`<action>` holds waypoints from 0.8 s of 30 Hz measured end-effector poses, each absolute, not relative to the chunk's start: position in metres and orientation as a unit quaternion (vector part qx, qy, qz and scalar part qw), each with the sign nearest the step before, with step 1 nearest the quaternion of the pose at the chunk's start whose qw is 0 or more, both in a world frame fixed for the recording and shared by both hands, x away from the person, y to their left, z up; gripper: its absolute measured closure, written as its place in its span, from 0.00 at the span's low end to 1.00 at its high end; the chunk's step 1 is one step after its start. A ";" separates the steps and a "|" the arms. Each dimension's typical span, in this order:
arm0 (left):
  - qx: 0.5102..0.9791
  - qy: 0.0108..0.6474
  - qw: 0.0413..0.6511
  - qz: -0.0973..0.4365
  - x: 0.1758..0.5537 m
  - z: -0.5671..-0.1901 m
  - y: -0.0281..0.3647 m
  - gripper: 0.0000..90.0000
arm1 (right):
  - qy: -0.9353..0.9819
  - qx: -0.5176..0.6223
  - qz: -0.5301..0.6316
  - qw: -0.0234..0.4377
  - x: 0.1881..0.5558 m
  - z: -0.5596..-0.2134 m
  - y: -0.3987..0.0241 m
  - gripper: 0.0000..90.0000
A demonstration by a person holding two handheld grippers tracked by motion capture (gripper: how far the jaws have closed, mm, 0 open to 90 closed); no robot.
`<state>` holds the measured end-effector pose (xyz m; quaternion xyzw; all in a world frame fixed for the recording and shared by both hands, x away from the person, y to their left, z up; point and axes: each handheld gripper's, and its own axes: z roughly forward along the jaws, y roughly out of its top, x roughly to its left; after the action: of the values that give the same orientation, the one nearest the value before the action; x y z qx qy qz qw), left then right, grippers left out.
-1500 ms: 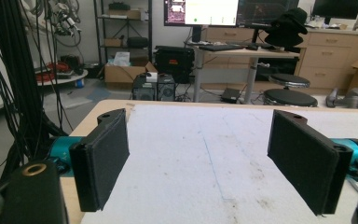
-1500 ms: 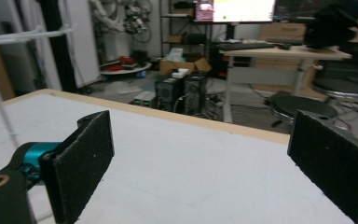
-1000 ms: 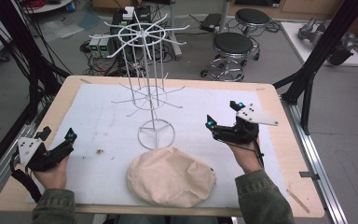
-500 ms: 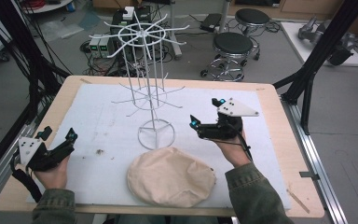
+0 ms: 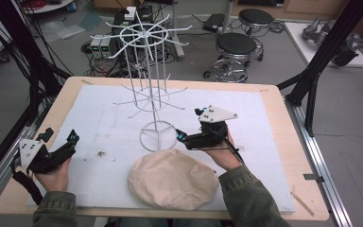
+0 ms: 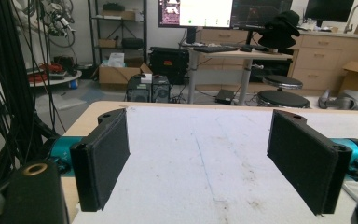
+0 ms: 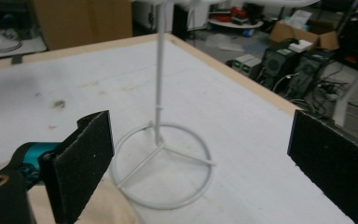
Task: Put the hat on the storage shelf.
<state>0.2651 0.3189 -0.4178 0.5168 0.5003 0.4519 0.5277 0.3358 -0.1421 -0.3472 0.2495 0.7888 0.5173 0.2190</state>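
Over on the left, the left tongs (image 5: 59,142) sit low near the near-left corner of the table (image 5: 283,142), held in the person's left hand (image 5: 52,172). The jaws are spread wide with nothing between them; in the left gripper view you just see bare white mat (image 6: 205,154) between the two black pads (image 6: 105,156). A few dark crumbs (image 5: 100,153) lie on the mat just to the right of those tongs.

Moving to the middle, the white wire rack (image 5: 149,85) stands upright on the mat, its round base ring (image 5: 158,136) flat on the surface. Right in front of the ring, toward the person, is the beige cap (image 5: 172,179), lying flat near the front edge of the table. Its far rim looks like it's touching or just short of the ring, can't say which.

On the right, the right tongs (image 5: 189,125) hang just above the mat, beside the base ring and just beyond the cap's far right edge, pointing left toward the rack. They're released too, jaws wide apart, gripping nothing. The right gripper view looks straight at the rack's pole (image 7: 159,70) and ring between the pads (image 7: 81,163), with a bit of cap (image 7: 107,207) at the bottom.
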 end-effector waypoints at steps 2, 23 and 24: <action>0.517 0.500 0.528 0.452 0.265 -0.418 0.319 0.23 | 0.800 0.239 0.510 0.207 0.337 -0.352 -0.136 0.07; 0.517 0.500 0.530 0.450 0.265 -0.418 0.319 0.23 | 0.908 0.124 0.377 0.131 0.346 -0.406 -0.089 0.07; 0.517 0.499 0.530 0.450 0.265 -0.418 0.319 0.23 | 0.911 0.121 0.373 0.129 0.347 -0.408 -0.088 0.07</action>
<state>0.2654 0.3186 -0.4177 0.5174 0.4994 0.4495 0.5299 0.3470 -0.0881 -0.4083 0.1212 0.9107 0.3731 0.1291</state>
